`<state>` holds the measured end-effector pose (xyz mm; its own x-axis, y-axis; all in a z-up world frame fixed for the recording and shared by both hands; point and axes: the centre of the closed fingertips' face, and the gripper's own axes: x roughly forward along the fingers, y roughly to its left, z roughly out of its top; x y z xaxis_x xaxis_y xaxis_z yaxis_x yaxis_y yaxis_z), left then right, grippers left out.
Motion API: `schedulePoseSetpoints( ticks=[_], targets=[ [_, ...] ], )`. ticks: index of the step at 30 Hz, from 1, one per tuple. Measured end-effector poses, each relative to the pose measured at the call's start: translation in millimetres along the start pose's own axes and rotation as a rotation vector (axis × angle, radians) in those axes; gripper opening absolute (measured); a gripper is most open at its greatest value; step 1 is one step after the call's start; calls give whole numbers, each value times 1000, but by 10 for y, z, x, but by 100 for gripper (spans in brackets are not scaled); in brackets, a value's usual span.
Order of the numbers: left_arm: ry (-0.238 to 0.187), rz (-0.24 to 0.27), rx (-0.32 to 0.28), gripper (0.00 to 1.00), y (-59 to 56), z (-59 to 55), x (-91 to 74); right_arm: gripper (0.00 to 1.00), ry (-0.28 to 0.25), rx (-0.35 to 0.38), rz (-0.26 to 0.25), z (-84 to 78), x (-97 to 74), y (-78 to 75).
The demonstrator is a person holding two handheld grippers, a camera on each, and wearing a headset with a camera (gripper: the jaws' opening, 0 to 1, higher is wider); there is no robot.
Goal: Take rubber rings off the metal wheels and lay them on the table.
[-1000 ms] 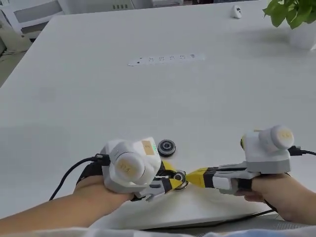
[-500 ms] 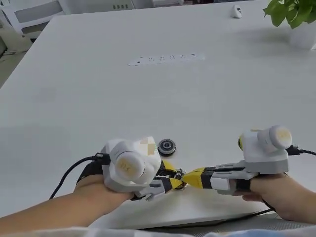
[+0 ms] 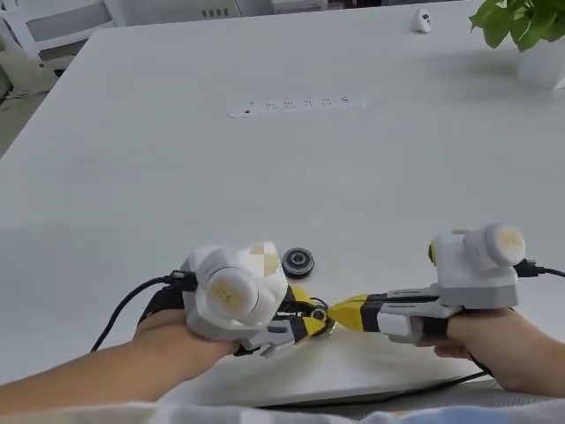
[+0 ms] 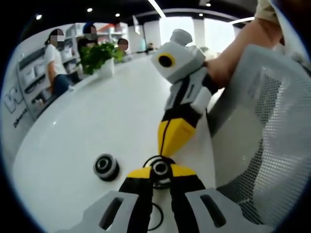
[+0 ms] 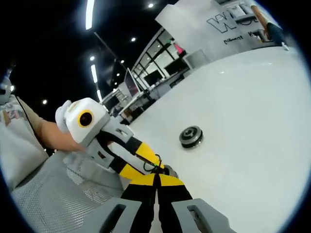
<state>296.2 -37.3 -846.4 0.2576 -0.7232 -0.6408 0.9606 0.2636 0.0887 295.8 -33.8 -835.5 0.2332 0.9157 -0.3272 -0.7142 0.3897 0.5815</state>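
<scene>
Metal wheel (image 4: pixel 161 169): clamped between the yellow tips of the left hand-held gripper (image 4: pixel 160 175), whose jaws are narrowed onto its two sides. It is held just above the near edge of the tabletop (image 3: pixel 265 177).

Rubber ring (image 4: pixel 148 160): black, partly off this wheel, looping out toward the right hand-held gripper (image 5: pixel 155 181). The right jaws are pressed together, with no gap to be seen in the right gripper view. In the left gripper view their yellow tip meets the ring's far edge and appears to pinch it.

Second wheel (image 3: pixel 297 261): dark-rimmed, lying flat on the tabletop just beyond the two tips and apart from both.

Left gripper view: a thin black loose ring (image 4: pixel 159 216) lies on the tabletop under the left jaws, mostly covered by them. A mesh chair (image 4: pixel 262 121) sits along the right side.

Head view: the white gripper bodies cover much of the held wheel, and the stretched ring is too small to make out. Farther back a power strip (image 3: pixel 296 105) lies flat. A plant (image 3: pixel 521 22) at the far right corner is cut off by the frame edge.
</scene>
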Motion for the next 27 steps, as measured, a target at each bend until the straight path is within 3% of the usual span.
schedulePoseSetpoints(
  ticks=[14, 27],
  targets=[
    [13, -21, 20, 15, 8, 21, -15, 0, -2, 16, -10, 11, -5, 3],
    [-32, -22, -3, 19, 50, 122, -125, 0, -5, 27, -17, 49, -31, -13]
  ],
)
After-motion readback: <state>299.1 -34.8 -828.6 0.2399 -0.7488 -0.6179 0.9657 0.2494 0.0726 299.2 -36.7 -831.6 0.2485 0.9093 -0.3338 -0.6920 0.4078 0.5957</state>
